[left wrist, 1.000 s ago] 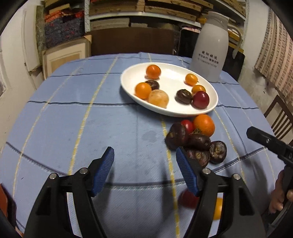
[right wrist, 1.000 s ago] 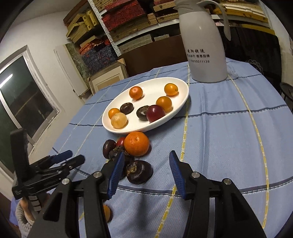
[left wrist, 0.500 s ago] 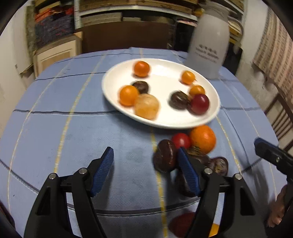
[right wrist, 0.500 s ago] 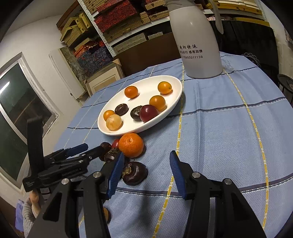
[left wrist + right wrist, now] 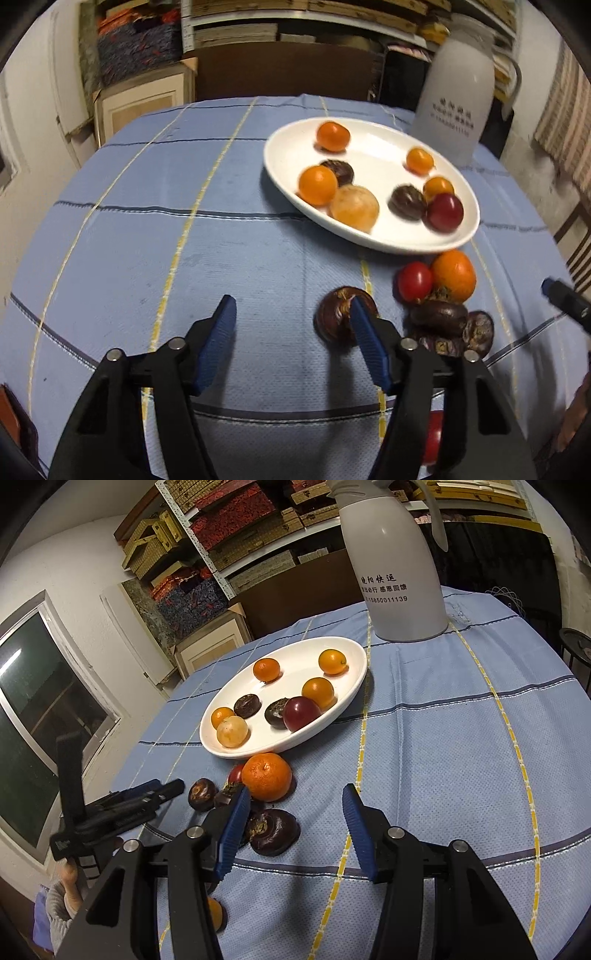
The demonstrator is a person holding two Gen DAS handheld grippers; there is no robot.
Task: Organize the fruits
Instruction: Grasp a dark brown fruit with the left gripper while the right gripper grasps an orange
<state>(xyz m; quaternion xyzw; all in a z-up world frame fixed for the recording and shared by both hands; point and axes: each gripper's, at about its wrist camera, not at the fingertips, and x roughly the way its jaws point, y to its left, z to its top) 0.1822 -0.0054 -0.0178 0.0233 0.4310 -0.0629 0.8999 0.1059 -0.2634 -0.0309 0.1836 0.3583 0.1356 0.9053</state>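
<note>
A white plate [image 5: 369, 236] [image 5: 280, 747] holds several small oranges, dark chestnuts, a red plum and a pale fruit. In front of it on the blue cloth lie a mandarin [image 5: 453, 275] [image 5: 266, 777], a red tomato [image 5: 413, 280] and dark chestnuts. My left gripper [image 5: 291, 332] [image 5: 168, 789] is open and closing. One dark chestnut [image 5: 338, 317] [image 5: 201, 794] sits at its right fingertip, partly behind it, with no pad pressing on it. My right gripper [image 5: 295, 812] is open. Another chestnut [image 5: 275, 830] lies on the cloth by its left pad.
A tall white jug [image 5: 399, 572] [image 5: 458, 103] stands behind the plate. Another tomato [image 5: 432, 435] and a small orange fruit [image 5: 214, 912] lie near the table's front edge under the grippers. Shelves and boxes fill the back wall; a chair [image 5: 576, 236] stands at the right.
My left gripper has moved in on the loose fruit, its right finger now at a dark chestnut, and its jaws have narrowed. The right gripper has stayed put.
</note>
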